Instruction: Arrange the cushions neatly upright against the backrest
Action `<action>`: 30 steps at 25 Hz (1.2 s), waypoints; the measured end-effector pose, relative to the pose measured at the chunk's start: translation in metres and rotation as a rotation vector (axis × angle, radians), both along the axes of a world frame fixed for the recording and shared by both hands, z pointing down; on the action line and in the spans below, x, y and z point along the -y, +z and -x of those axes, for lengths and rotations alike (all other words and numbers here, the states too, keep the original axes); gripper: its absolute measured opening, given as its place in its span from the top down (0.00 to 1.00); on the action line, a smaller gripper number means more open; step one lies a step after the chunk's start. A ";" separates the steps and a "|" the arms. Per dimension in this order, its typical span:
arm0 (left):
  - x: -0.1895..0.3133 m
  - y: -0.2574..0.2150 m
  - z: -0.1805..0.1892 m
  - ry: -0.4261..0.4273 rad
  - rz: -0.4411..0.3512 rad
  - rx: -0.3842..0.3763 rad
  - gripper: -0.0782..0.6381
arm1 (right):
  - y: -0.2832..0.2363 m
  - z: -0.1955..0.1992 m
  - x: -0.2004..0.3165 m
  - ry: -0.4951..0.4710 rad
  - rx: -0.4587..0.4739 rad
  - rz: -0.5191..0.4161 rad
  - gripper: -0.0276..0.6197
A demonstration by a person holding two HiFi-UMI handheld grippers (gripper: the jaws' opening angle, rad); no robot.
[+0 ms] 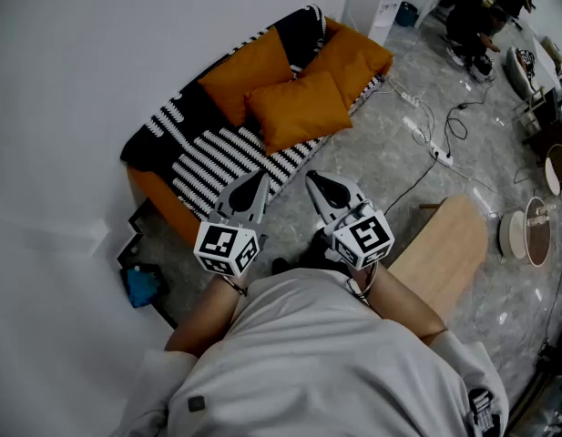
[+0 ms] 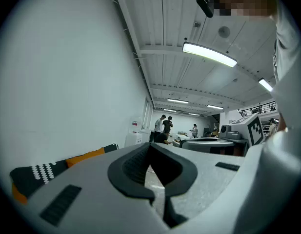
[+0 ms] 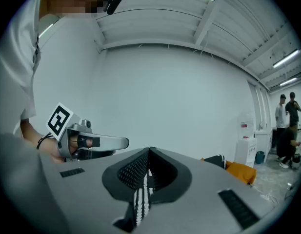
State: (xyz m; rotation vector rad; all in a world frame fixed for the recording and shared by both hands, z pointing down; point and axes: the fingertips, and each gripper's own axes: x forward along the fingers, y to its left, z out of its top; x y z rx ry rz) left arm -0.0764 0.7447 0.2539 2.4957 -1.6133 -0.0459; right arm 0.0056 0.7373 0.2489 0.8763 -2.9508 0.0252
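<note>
— So, how do our claws stand?
— We hold both pressed together with nothing pinched: the left claw [image 1: 256, 182] and the right claw [image 1: 317, 184] are side by side, not touching.
— And the cushions?
— We see three orange cushions [image 1: 299, 107] ahead of both claw tips, well apart from them, on the striped sofa [image 1: 217, 153]. One lies nearer the claws than the other two.
</note>
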 end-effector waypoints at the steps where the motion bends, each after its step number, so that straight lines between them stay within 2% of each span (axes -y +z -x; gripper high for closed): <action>1: 0.001 0.000 0.000 0.001 0.001 0.000 0.88 | 0.000 0.000 0.001 0.001 -0.001 0.000 0.92; 11: 0.022 0.004 -0.012 0.019 0.007 0.007 0.88 | 0.007 -0.011 0.021 0.010 0.013 0.024 0.92; 18: 0.058 0.013 -0.038 0.033 0.031 0.017 0.88 | 0.015 -0.033 0.056 -0.002 0.020 0.042 0.92; 30: 0.183 0.028 -0.106 0.028 0.071 0.027 0.88 | 0.032 -0.100 0.176 -0.051 0.028 0.093 0.92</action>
